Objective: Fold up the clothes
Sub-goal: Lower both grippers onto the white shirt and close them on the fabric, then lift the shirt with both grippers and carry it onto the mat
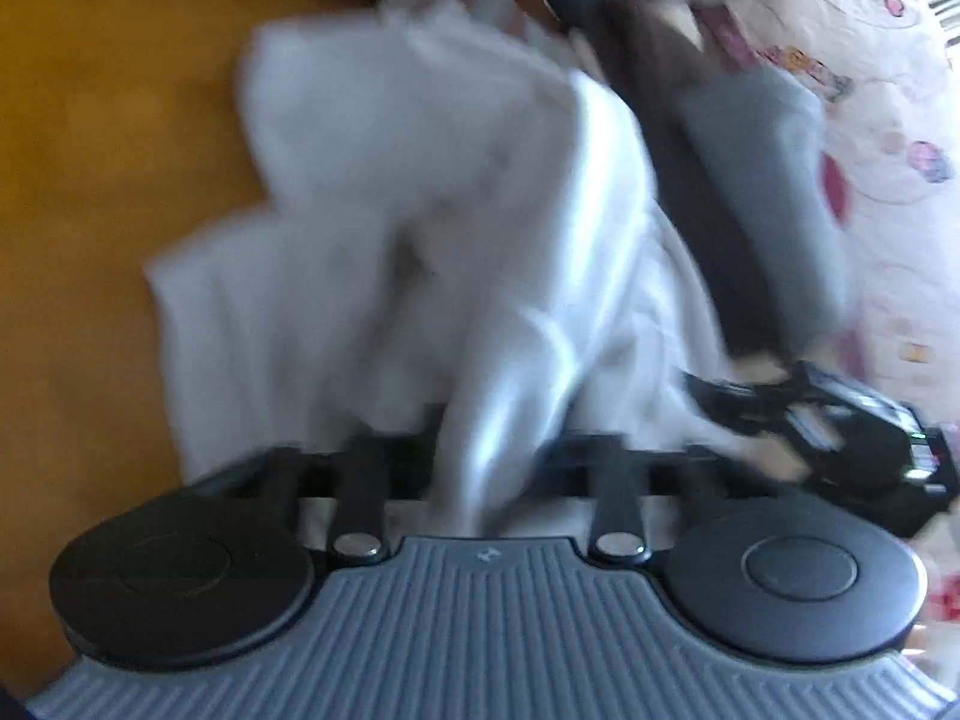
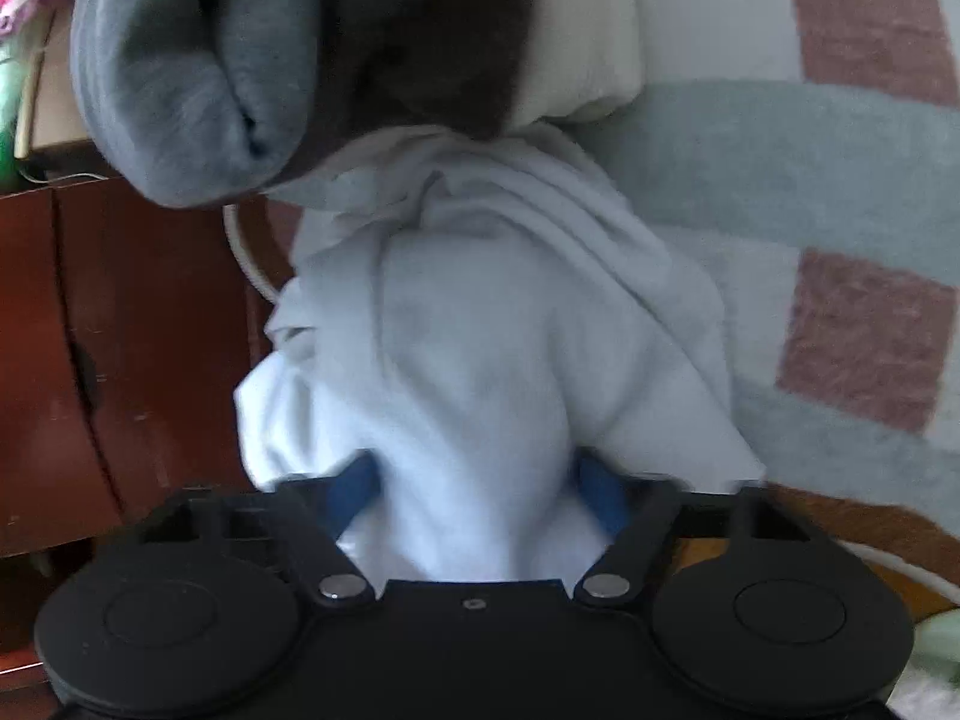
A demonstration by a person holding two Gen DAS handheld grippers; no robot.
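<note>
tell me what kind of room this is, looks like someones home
Probably a bedroom at home: a checked blanket and a cartoon-print sheet suggest a bed, with dark wooden furniture beside it and a pile of folded clothes.
</note>
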